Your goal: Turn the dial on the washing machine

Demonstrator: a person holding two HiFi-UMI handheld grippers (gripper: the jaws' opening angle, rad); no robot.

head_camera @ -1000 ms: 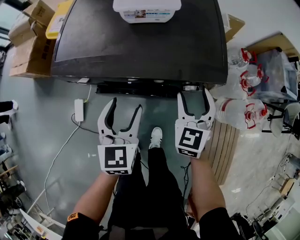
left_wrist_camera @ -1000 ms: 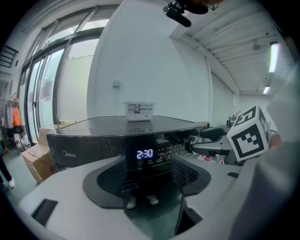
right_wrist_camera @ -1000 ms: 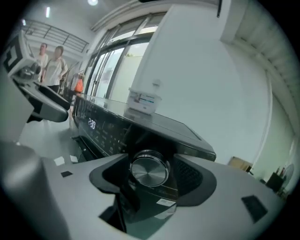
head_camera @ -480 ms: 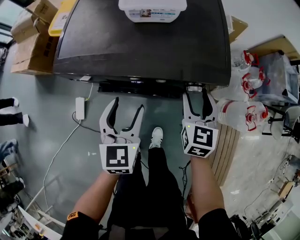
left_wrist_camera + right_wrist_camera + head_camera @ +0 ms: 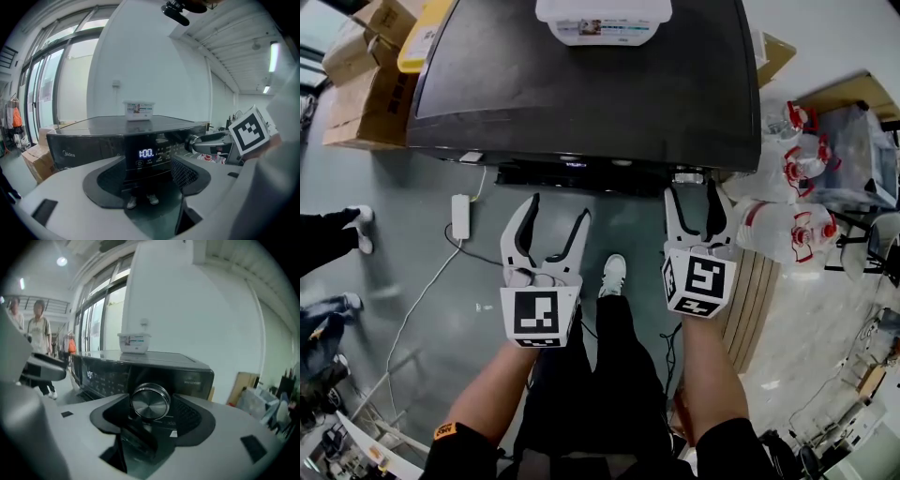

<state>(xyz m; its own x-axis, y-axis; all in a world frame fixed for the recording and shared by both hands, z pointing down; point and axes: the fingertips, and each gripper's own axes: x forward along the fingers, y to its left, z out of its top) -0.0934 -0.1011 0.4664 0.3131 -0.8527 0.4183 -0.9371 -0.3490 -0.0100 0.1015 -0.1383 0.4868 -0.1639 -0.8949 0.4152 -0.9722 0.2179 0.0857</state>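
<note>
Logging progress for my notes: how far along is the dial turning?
Done: the right claw sits at the washing machine, open jaws either side of the dial. In hand: the grasp; no grip shows yet. Left: grip and turn. The left claw hangs open.

The washing machine point(image 5: 581, 94) has a glossy black lid and front panel that mirror the room. Its dial point(image 5: 150, 401) is brushed metal with a polished rim. The left tool point(image 5: 558, 208) and right tool point(image 5: 690, 189) are matt white plastic with black, finely textured pads point(image 5: 183, 173). At twelve o'clock sits a white plastic tub point(image 5: 602, 19), and at ten o'clock brown cardboard boxes point(image 5: 356, 89). The grey floor point(image 5: 403, 272) is smooth and faintly shiny.
</note>
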